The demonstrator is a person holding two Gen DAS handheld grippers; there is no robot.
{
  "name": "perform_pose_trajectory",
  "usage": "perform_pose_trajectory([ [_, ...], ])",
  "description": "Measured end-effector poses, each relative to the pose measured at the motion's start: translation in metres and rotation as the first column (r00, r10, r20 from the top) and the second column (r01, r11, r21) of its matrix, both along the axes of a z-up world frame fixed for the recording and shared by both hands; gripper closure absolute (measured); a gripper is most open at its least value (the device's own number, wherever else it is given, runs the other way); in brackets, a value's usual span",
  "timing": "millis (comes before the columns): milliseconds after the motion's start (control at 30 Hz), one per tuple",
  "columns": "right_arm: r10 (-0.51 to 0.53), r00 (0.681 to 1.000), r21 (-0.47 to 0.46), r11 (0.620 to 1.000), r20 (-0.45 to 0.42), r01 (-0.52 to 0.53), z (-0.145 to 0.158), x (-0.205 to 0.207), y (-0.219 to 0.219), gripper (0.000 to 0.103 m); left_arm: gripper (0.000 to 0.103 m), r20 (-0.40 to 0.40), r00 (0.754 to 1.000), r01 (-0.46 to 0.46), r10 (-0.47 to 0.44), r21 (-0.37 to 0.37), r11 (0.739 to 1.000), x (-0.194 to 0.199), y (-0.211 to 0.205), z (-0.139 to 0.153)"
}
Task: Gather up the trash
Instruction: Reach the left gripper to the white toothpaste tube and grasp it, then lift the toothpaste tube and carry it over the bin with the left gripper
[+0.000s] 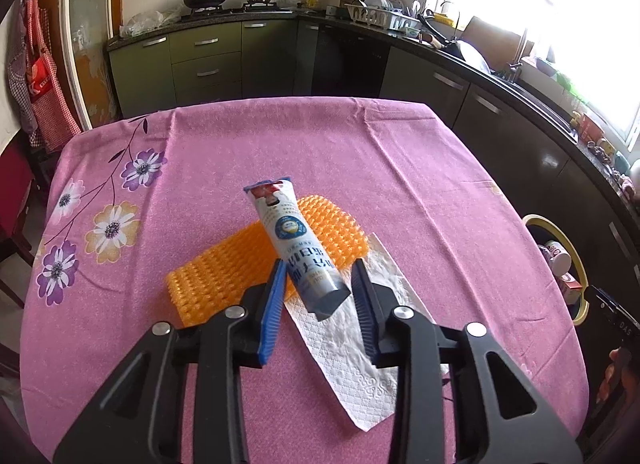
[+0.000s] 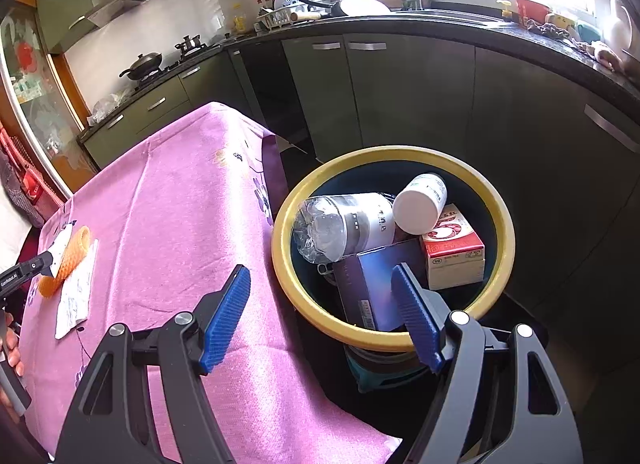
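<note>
Left tool [image 1: 320, 288], spread, straddles the cap end of a tube [image 1: 294, 242] lying across orange spiked mesh [image 1: 224, 272] and a paper towel [image 1: 360, 344] on the worktop [image 1: 400, 168]; not yet pinched, judging by the gaps. Tube label is unreadable. Right tool [image 2: 320, 300], spread and empty, hangs at the worktop's 3 o'clock edge above the yellow-rimmed bin [image 2: 504, 248], where a bottle [image 2: 344, 224], jar [image 2: 418, 208] and cartons already lie, its floor hidden.

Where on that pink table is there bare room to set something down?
The tablecloth is bare beyond the toothpaste tube, and between the paper towel and the bin. Around the orange mat it is crowded; the bin is nearly full.
</note>
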State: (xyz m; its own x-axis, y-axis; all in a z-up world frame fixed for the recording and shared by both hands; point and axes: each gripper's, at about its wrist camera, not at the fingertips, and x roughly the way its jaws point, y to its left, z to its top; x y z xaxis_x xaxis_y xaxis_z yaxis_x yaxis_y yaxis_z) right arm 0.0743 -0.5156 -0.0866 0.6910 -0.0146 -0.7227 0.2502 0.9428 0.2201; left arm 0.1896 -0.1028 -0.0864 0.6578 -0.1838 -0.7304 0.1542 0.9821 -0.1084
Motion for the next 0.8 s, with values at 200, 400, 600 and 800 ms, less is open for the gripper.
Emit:
perform_pose_trajectory([
  [200, 0.018, 1.000, 0.001, 1.000, 0.003, -0.018, 0.002, 0.001, 0.007, 0.031, 0.092, -0.028, 0.999, 0.024, -0.025, -0.020, 0.999, -0.006, 0.011, -0.004],
  [400, 0.018, 1.000, -0.003, 1.000, 0.011, -0.018, 0.005, -0.001, 0.007, 0.031, 0.096, -0.010, 0.999, 0.040, -0.040, -0.013, 0.999, -0.014, 0.017, -0.004],
  [600, 0.018, 1.000, 0.004, 1.000, 0.016, -0.018, 0.007, -0.002, 0.007, 0.031, 0.098, 0.073, 0.994, 0.082, -0.083, 0.011, 0.997, -0.035, 0.015, 0.016],
  [800, -0.001, 1.000, -0.001, 1.000, 0.029, 0.001, 0.012, -0.009, -0.001, 0.031, 0.098, 0.117, 0.973, 0.196, -0.196, 0.017, 0.981, -0.054, -0.010, 0.041],
])
